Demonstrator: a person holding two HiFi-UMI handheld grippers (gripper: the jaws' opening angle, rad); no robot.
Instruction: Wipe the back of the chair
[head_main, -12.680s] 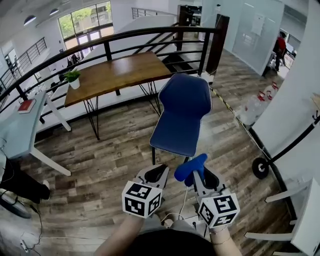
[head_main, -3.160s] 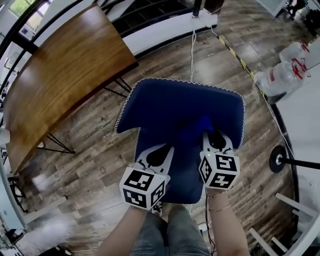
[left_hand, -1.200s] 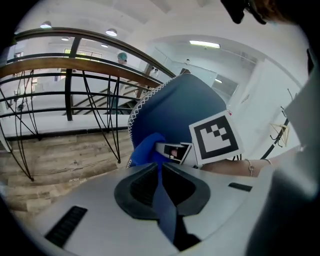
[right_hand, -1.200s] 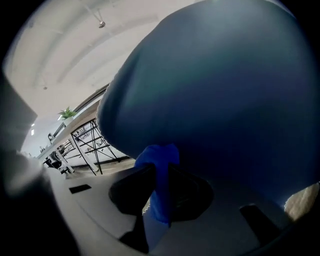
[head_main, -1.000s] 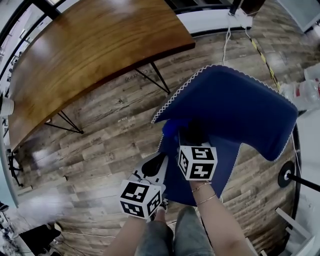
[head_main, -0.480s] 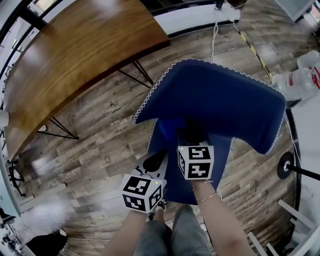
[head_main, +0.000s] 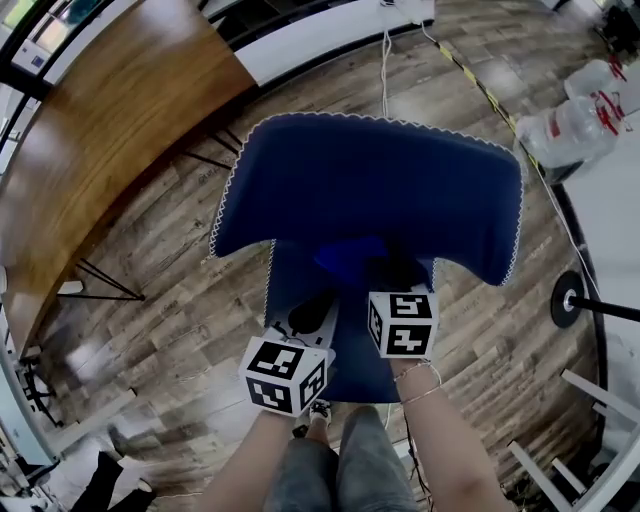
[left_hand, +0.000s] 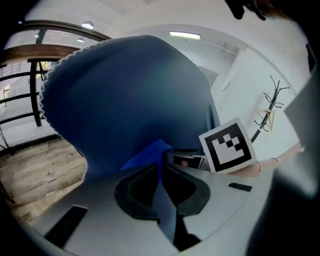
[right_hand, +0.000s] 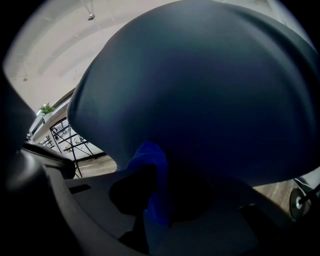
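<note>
From above, in the head view, I see the blue chair (head_main: 370, 190), its backrest rimmed with white stitching. My right gripper (head_main: 385, 272) is shut on a bright blue cloth (head_main: 350, 255) and presses it against the lower middle of the backrest's rear face. In the right gripper view the cloth (right_hand: 147, 160) bulges out between the jaws against the chair's back (right_hand: 210, 90). Lower left, my left gripper (head_main: 312, 312) hangs close behind the backrest, jaws together, nothing held. The left gripper view shows the chair's back (left_hand: 130, 100), the cloth (left_hand: 150, 152) and the right gripper's marker cube (left_hand: 227, 145).
A wooden table (head_main: 90, 140) on thin black legs stands at the upper left. A white cable (head_main: 385, 60) runs across the plank floor beyond the chair. Plastic bottles (head_main: 580, 115) sit at the upper right, near a black round base (head_main: 568, 300). My legs (head_main: 340, 470) are directly below.
The right gripper has carried the cloth from the backrest's left edge toward its middle. The left gripper stays low behind the chair. The head view has swung, so the chair sits more centred.
</note>
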